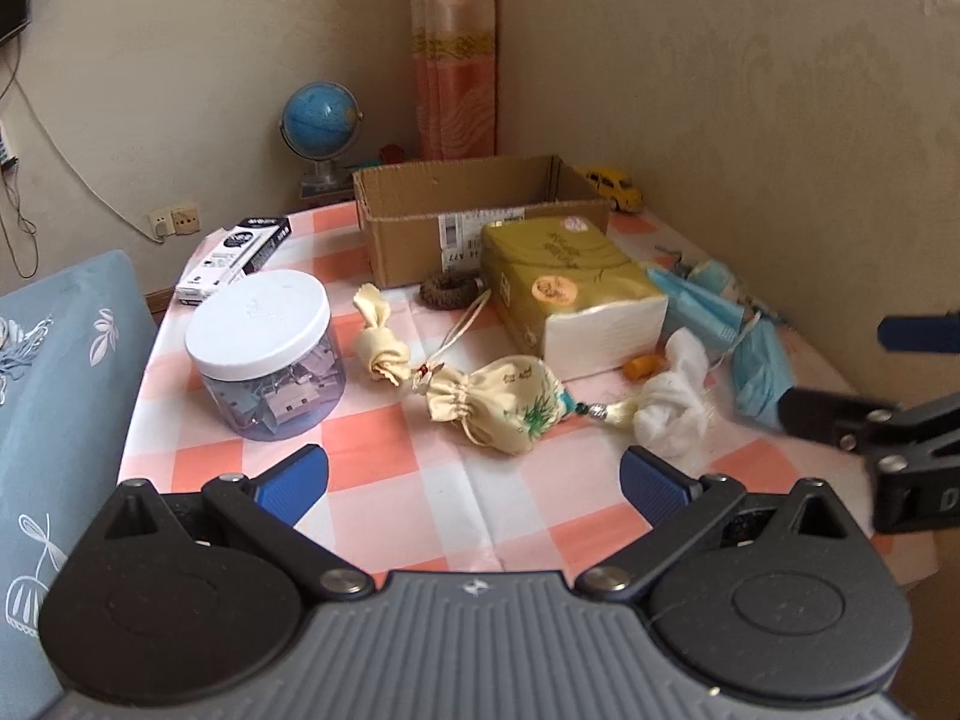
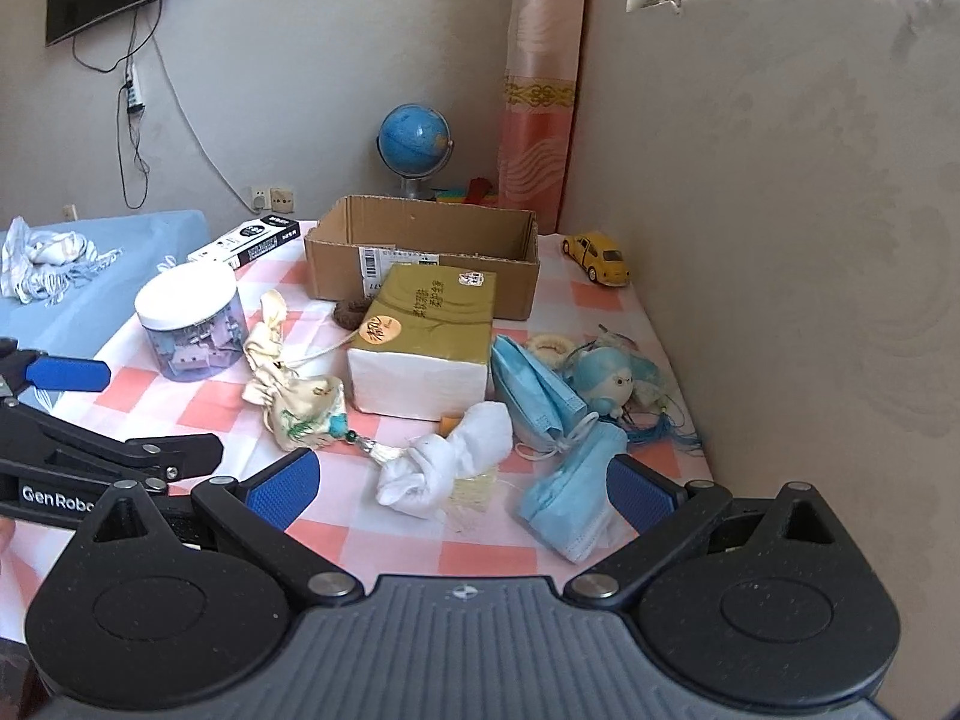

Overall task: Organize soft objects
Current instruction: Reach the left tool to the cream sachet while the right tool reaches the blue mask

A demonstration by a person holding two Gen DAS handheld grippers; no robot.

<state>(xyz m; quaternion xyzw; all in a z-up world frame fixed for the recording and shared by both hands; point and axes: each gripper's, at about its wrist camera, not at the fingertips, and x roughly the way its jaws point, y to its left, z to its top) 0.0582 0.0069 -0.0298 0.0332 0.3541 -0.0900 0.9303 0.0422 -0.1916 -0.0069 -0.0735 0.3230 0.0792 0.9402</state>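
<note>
On the checked tablecloth lie soft things: a cream drawstring pouch (image 1: 504, 405) (image 2: 303, 405), a knotted cream cloth (image 1: 378, 339), a white sock (image 1: 672, 405) (image 2: 450, 462), blue face masks (image 1: 738, 330) (image 2: 558, 438), a blue plush doll (image 2: 609, 381), a brown scrunchie (image 1: 447, 291) and a tissue pack (image 1: 570, 288) (image 2: 426, 342). An open cardboard box (image 1: 474, 216) (image 2: 420, 252) stands behind them. My left gripper (image 1: 474, 483) is open and empty, short of the pouch. My right gripper (image 2: 462, 492) is open and empty, its fingers on either side of the sock and a mask.
A clear jar with a white lid (image 1: 264, 354) (image 2: 192, 324) stands at the left. A black-and-white box (image 1: 240, 255), a yellow toy car (image 2: 597, 258) and a globe (image 2: 414, 141) are at the back. A wall runs along the right. A blue bed (image 1: 54, 390) lies left.
</note>
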